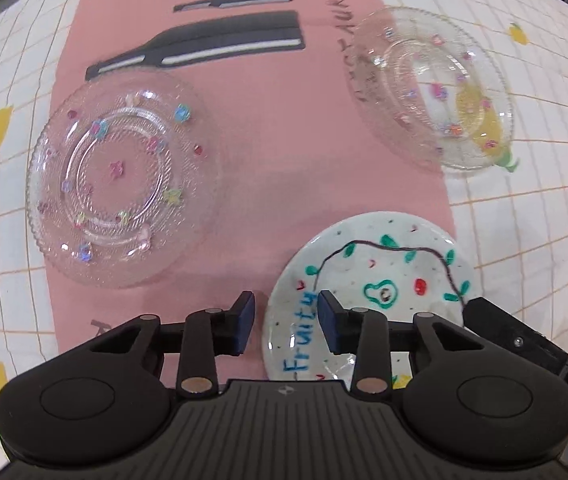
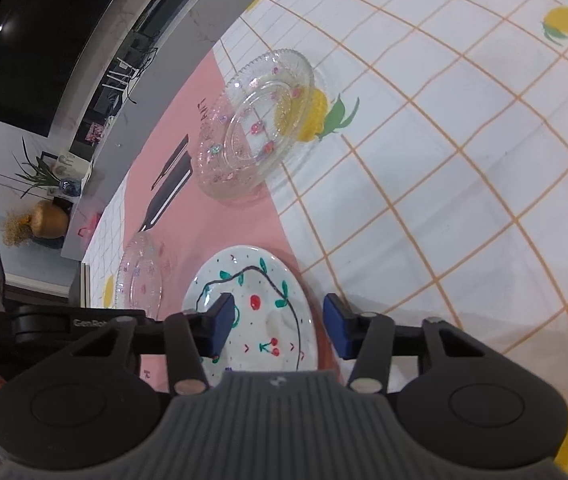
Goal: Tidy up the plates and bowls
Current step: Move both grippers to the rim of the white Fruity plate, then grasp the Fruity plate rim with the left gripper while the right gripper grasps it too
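Painted plate point(image 1: 380, 280) is set on the pink placemat point(image 1: 267, 120) edge, straddled at opposite rims by left gripper point(image 1: 286, 322) and right gripper point(image 2: 277, 328); both sets of jaws are apart, pads not seen pressing. Glass plate point(image 1: 123, 178) and glass bowl point(image 1: 432, 88) are placed well apart beyond

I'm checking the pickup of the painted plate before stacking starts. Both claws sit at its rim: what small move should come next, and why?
Probably close both claws onto the painted plate. The left claw straddles its edge by the word "Fruity", and the right claw straddles the opposite edge, yet gaps show beside the pads, so neither seems to grip. Once held, it could go toward the glass plate.
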A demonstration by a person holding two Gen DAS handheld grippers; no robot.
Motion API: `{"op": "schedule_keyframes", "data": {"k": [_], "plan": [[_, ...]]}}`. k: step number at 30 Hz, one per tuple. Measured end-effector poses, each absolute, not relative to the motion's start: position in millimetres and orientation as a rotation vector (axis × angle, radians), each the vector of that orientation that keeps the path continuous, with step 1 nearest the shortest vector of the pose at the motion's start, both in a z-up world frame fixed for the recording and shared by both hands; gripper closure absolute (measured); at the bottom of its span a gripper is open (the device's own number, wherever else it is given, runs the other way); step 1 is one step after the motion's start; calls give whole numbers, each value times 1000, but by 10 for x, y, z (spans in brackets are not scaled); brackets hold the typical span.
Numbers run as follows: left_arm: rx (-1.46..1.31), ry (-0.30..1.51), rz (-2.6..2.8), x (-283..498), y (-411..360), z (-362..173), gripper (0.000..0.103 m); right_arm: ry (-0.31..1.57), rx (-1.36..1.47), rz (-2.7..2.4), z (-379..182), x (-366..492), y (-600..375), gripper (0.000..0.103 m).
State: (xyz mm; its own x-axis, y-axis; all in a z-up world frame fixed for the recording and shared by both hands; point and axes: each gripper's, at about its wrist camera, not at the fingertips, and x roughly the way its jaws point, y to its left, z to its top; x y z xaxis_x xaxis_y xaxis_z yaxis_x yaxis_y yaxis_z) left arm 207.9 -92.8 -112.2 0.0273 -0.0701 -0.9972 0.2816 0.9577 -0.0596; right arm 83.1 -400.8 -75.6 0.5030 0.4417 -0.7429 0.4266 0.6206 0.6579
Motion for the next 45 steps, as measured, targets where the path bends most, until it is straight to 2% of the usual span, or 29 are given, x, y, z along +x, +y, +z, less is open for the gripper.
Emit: {"op": "schedule_keyframes", "data": {"k": [2, 3, 15, 29, 45], "plan": [[150, 1523, -281, 2085, -901, -1134, 59, 1112, 907, -19, -744, 829, -3983, 78], [140, 1522, -280, 2088, -886, -1140, 58, 1121, 896, -31, -745, 825, -3979, 81], [66, 1546, -261, 2034, -835, -1165, 60, 1123, 973, -23, -814, 808, -4025, 80], [135, 1505, -293, 1829, -926, -906, 60, 1064, 927, -13, -619, 748, -4022, 82], [180, 1513, -301, 1449, -904, -680, 60, 1091, 885, -1, -438, 546, -4000, 84]]}}
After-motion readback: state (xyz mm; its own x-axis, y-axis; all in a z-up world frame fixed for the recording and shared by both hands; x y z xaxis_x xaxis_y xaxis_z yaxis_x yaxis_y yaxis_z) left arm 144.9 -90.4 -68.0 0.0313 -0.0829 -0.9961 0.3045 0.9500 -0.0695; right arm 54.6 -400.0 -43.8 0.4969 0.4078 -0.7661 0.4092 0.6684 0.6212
